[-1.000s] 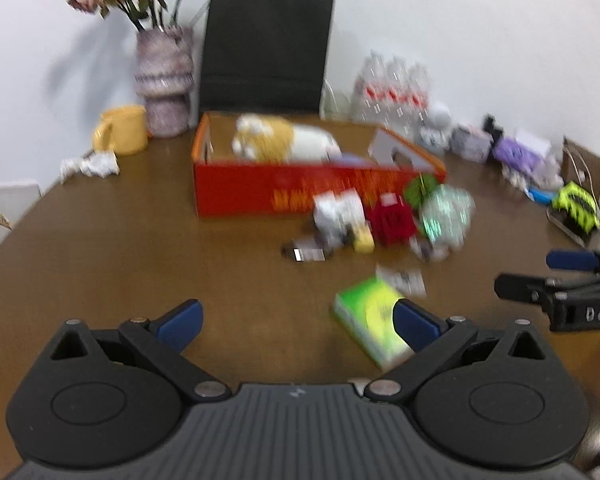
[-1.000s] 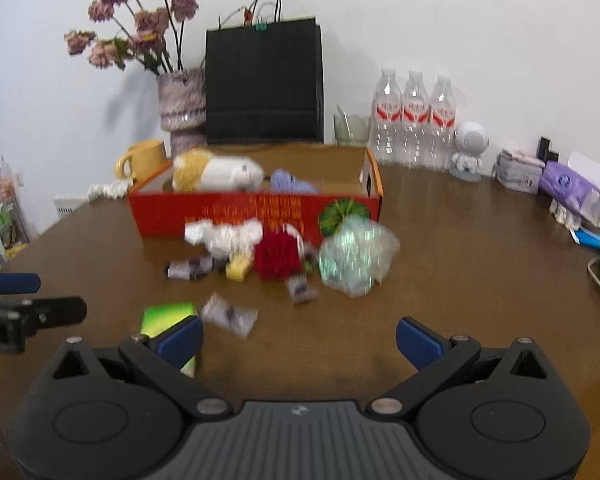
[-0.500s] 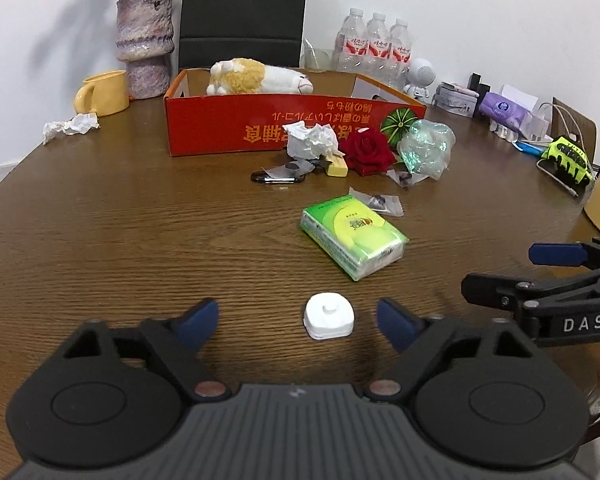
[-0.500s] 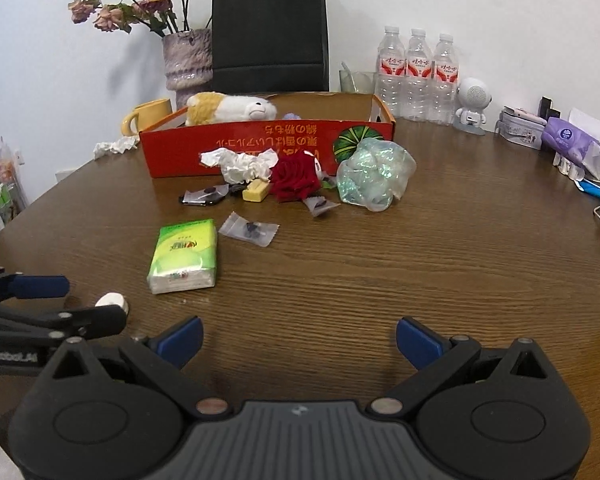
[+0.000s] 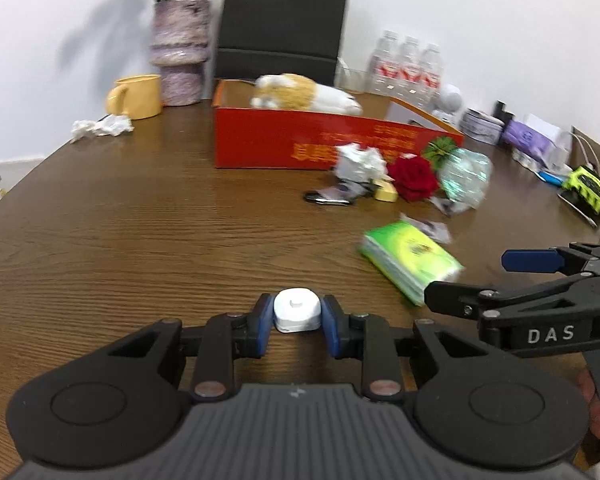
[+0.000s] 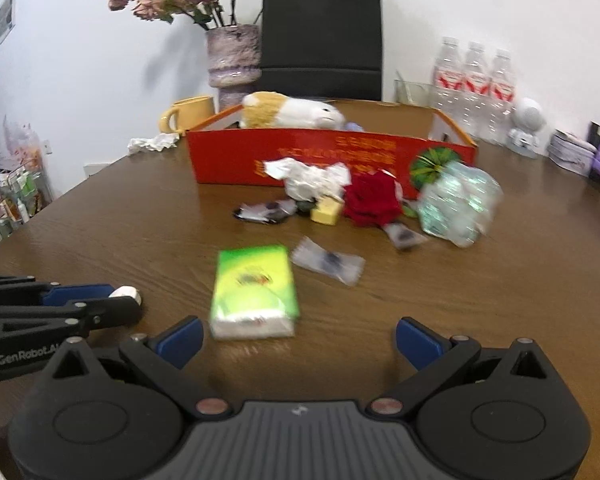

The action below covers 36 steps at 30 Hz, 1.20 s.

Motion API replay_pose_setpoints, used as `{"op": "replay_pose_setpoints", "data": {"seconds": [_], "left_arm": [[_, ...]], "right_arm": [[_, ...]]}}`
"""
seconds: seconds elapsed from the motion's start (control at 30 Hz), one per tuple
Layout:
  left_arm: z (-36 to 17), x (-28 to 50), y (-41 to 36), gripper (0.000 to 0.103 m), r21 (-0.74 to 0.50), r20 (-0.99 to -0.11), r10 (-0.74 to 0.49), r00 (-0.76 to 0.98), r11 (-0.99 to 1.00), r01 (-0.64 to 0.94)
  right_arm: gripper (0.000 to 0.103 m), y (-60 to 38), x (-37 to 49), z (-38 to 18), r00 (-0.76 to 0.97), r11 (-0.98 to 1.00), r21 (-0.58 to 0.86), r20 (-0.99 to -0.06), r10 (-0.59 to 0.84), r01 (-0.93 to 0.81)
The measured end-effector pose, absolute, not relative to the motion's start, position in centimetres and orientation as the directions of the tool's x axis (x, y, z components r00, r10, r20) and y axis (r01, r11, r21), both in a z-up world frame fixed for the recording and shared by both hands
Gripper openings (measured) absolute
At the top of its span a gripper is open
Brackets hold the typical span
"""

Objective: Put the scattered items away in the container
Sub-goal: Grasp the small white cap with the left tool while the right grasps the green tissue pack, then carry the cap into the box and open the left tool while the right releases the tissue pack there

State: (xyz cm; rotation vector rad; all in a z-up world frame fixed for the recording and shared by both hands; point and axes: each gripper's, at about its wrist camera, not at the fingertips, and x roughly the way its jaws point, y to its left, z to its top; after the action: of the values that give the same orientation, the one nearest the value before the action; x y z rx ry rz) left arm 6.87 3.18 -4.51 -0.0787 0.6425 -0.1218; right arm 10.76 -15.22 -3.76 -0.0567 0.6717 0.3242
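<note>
My left gripper (image 5: 297, 322) is shut on a small white cap-like piece (image 5: 297, 310) near the table's front edge; it also shows in the right wrist view (image 6: 126, 293). My right gripper (image 6: 298, 340) is open and empty, just behind a green tissue pack (image 6: 256, 288), also seen in the left wrist view (image 5: 410, 260). The red cardboard box (image 5: 300, 140) stands further back with a plush toy (image 5: 304, 94) inside. In front of it lie crumpled paper (image 6: 312, 174), a red rose (image 6: 374, 200), a yellow block (image 6: 327, 212), wrappers (image 6: 328, 260) and a clear plastic bag (image 6: 458, 206).
A yellow mug (image 5: 138, 96), a vase of dried flowers (image 5: 178, 52) and crumpled tissue (image 5: 102, 126) stand at the back left. A black bag (image 6: 322, 40) is behind the box. Water bottles (image 6: 476, 84) and small gadgets (image 5: 584, 184) line the right side.
My left gripper has closed on the white piece that lay between its open fingers. The right gripper has moved closer to the tissue pack and stays open.
</note>
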Motion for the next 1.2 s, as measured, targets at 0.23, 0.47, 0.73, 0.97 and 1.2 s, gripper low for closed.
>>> {"op": "replay_pose_setpoints", "data": {"seconds": [0.23,0.47,0.73,0.97,1.2], "left_arm": [[-4.5,7.2,4.2,0.027,-0.126,-0.589,-0.137,0.796,0.989,0.077],[-4.5,7.2,4.1,0.027,-0.129,-0.585,-0.138,0.799,0.989,0.076],[-3.6,6.9,3.3,0.027,-0.113,-0.553,-0.141,0.821,0.989,0.094],[-2.5,7.0,2.5,0.027,-0.117,-0.531,-0.163,0.831,0.986,0.119],[-0.3,8.5,1.7,0.027,-0.137,-0.478,-0.205,0.854,0.978,0.158]], "right_arm": [[0.073,-13.0,12.7,-4.2,0.714,0.942,0.046,-0.639,0.284,-0.333],[0.044,-13.9,11.7,-3.8,0.727,0.928,0.059,-0.604,0.326,-0.368],[0.044,-15.7,11.0,-3.1,0.758,0.936,0.089,-0.564,0.328,-0.340],[0.044,-16.6,10.9,-2.2,0.780,0.937,0.101,-0.530,0.334,-0.333],[0.044,-17.4,11.6,-0.5,0.809,0.940,0.114,-0.483,0.336,-0.322]]}}
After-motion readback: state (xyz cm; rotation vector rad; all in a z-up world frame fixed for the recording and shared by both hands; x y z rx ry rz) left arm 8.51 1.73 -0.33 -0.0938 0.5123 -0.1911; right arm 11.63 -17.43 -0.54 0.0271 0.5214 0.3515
